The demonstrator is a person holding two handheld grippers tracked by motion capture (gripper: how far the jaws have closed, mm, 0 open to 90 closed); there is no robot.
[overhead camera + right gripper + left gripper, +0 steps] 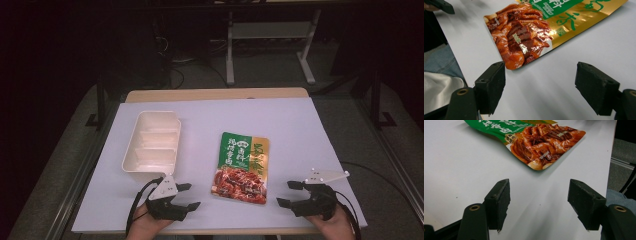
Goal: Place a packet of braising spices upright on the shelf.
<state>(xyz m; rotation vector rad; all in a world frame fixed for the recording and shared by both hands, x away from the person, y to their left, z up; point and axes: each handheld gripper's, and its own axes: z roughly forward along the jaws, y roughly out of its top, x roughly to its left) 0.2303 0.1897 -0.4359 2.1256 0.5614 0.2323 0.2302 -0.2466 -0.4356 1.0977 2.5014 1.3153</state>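
I have both grippers resting low at the near edge of the white table (300, 125), and neither is holding anything. My left gripper (187, 196) has its jaws spread wide with only bare tabletop between them; my right gripper (290, 194) is likewise released, jaws apart over bare table.

The thing I am working toward is the flat, glossy foil food pouch, green and gold at the top and printed with red braised meat at the bottom (243, 166). It lies flat on the table between the two grippers, just ahead of each: in the left gripper view the pouch (541, 142) sits ahead and a little to the right of the jaws, and in the right gripper view its meat-printed end (524, 35) is just beyond the left jaw, not touching it.

I judge the pouch light, limp and slippery, likely to sag if lifted by one corner. It offers no height to pinch from above, so I would slide a jaw under the near sealed edge and clamp there.

A cream plastic tray with three compartments (131, 150) stands just beyond my left gripper, apart from the pouch.
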